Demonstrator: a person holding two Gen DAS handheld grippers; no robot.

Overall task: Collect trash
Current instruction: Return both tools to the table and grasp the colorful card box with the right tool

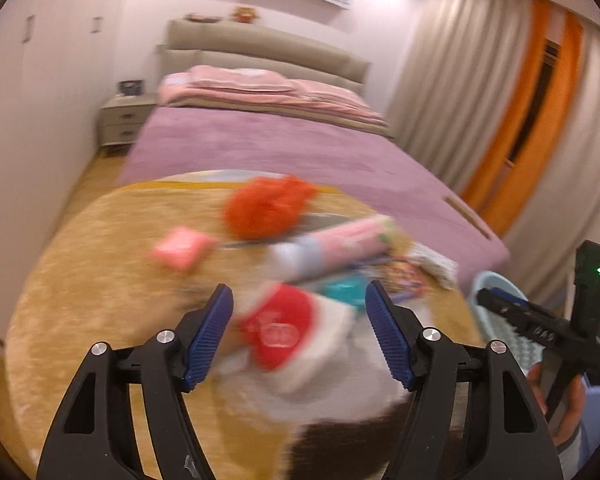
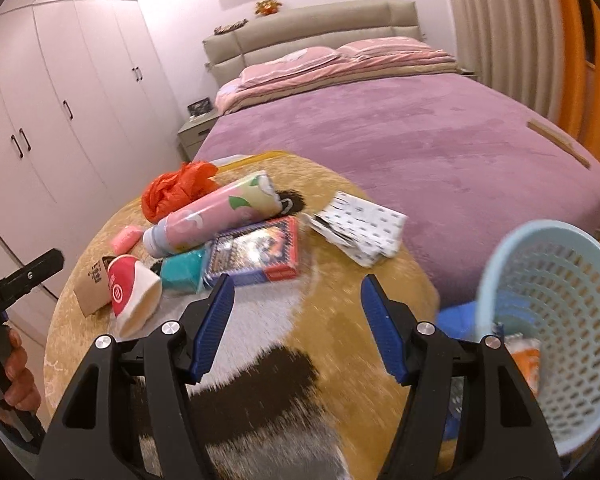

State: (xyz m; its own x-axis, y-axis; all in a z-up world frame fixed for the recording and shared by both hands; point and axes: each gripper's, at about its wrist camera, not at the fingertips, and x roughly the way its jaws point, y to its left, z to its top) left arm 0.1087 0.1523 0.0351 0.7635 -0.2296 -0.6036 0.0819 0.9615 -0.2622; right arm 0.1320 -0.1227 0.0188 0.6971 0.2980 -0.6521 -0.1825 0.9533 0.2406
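Both tools are seen spread with nothing between the pads: the left tool (image 1: 300, 334) is aimed over the red-and-white paper cup (image 1: 296, 328), the right tool (image 2: 298, 326) over bare fur short of the clutter. The trash is heaped on a round, fur-covered surface (image 2: 340, 280) at the foot of the bed (image 2: 420, 136): the cup on its side (image 2: 134, 292), a brown sleeve (image 2: 92, 286) touching it, a teal packet (image 2: 182, 270), a pink bottle (image 2: 216, 212), a dark printed box (image 2: 256, 252), an orange bag (image 2: 176, 190), a small pink pack (image 2: 124, 238) and a crumpled patterned wrapper (image 2: 360, 228).

The cup is judged easy to crush or roll, since it lies open-mouthed and soft-walled. The sleeve could be dragged along with it. The left view is blurred, so a hurried closing might be mistimed.

The pale blue mesh basket (image 2: 548, 328) is tilted at the right edge, near the right tool; a knock could tip it. Some pieces already lie inside it.

Open room is left in front of the pile; the cup and sleeve lie near the left rim, where things could be pushed off.
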